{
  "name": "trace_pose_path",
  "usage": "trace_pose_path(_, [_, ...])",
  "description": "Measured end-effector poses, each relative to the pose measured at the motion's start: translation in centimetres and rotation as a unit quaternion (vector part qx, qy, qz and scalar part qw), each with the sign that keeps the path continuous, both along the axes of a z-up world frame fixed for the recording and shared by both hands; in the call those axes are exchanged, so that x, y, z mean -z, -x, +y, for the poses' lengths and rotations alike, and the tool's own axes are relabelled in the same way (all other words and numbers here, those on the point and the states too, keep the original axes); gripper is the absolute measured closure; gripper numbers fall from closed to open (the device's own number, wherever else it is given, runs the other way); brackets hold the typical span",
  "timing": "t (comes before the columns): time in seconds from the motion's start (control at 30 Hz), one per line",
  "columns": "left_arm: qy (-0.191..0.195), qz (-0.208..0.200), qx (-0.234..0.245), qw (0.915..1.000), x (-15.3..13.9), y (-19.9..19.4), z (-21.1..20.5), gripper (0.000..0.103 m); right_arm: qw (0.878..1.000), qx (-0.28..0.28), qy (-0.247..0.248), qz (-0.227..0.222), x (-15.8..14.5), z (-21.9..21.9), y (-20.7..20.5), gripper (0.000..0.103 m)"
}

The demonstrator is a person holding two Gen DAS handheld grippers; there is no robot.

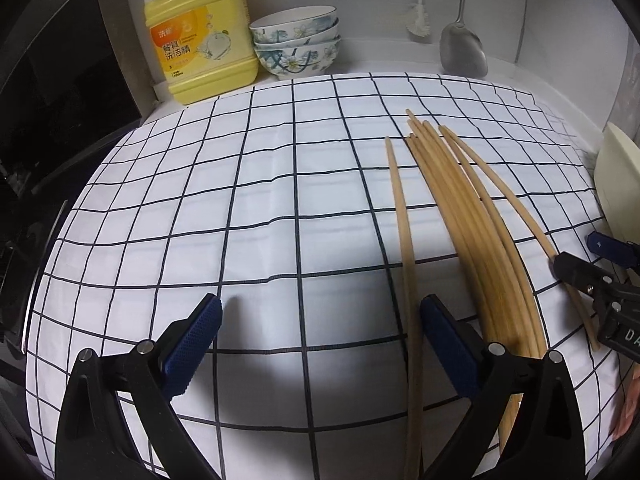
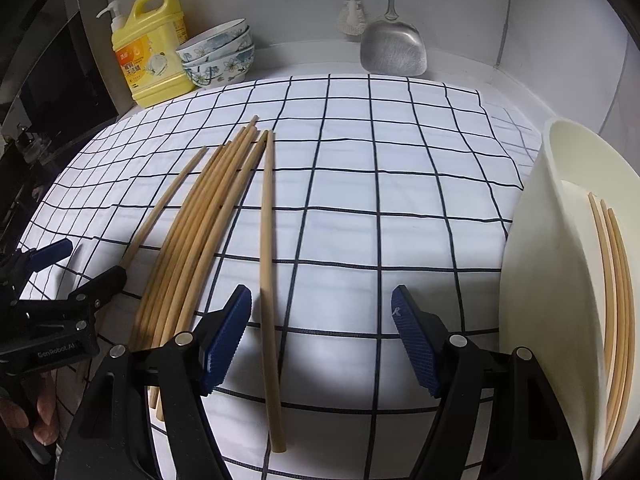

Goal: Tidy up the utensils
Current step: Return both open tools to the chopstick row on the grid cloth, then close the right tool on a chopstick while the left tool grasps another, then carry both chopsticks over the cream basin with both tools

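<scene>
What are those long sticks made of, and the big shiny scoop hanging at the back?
The chopsticks look like bamboo or pale wood: matte tan, no gloss, though no grain shows. The hanging spatula looks like brushed steel: grey, with a dull sheen and fine scratch marks on its blade.

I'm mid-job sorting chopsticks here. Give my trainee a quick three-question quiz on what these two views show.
1. True or false: the white holder already has chopsticks in it.
2. Which sits nearest the yellow detergent jug? A) stacked floral bowls B) metal spatula C) white brush
3. What lies between the fingers of the right hand-held gripper?

Key
1. True: several show inside, at the right edge of the right wrist view.
2. A
3. A single chopstick, apart from the loose bundle on the checked cloth; the jaws are open, not gripping it.
</scene>
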State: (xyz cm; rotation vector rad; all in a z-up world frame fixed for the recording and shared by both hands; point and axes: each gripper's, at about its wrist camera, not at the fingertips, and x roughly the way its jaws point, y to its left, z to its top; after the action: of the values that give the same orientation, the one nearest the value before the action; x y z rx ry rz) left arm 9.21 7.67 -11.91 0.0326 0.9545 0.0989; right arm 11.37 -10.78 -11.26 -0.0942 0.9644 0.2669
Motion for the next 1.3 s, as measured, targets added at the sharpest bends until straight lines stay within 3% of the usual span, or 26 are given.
trace_pose_path(0.27, [-0.009, -0.003, -0.010, 0.9999, 0.0, -1.4, -1.1, 0.006, 0.999, -0.015, 0.026, -0.014, 0.4, 1.2, -0.1, 0.034])
trace_pose_path(0.33, [-0.008, -0.007, -0.007, 0.9999, -0.1, -1.5, -1.3, 0.009, 0.999, -0.025, 0.026, -0.016, 0.4, 1.5, 0.1, 0.040])
trace_pose_path(0.43, [0.007, -0.011, 0.010, 0.9999, -0.3, -1.2, -1.7, 0.027, 0.998, -0.045, 0.029, -0.021, 0.2, 2.2, 0.6, 0.061])
trace_pose_path(0.5, [0.011, -0.014, 0.020, 0.9996, -0.4, -1.0, -2.2, 0.047, 0.997, -0.056, 0.035, -0.026, 0.1, 2.8, 0.9, 0.078])
trace_pose_path(0.53, [0.014, -0.014, 0.027, 0.9994, -0.5, -0.9, -2.4, 0.052, 0.997, -0.060, 0.037, -0.027, 0.1, 3.0, 1.0, 0.082])
trace_pose_path(0.6, [0.017, -0.015, 0.040, 0.9990, -0.6, -0.8, -3.0, 0.074, 0.996, -0.066, 0.044, -0.029, 0.1, 3.4, 1.2, 0.094])
trace_pose_path(0.7, [0.020, -0.014, 0.051, 0.9984, -0.6, -0.7, -3.7, 0.096, 0.997, -0.064, 0.041, -0.029, 0.1, 3.3, 1.2, 0.097])
trace_pose_path(0.97, [0.037, -0.016, 0.043, 0.9983, -1.0, -0.4, -3.0, 0.096, 0.997, -0.051, 0.018, -0.049, -1.2, 2.8, 1.8, 0.097])
trace_pose_path(1.3, [0.052, -0.043, 0.048, 0.9966, -4.4, 0.7, -3.1, 0.096, 0.997, -0.047, -0.017, -0.062, -3.3, 2.0, 2.5, 0.097])
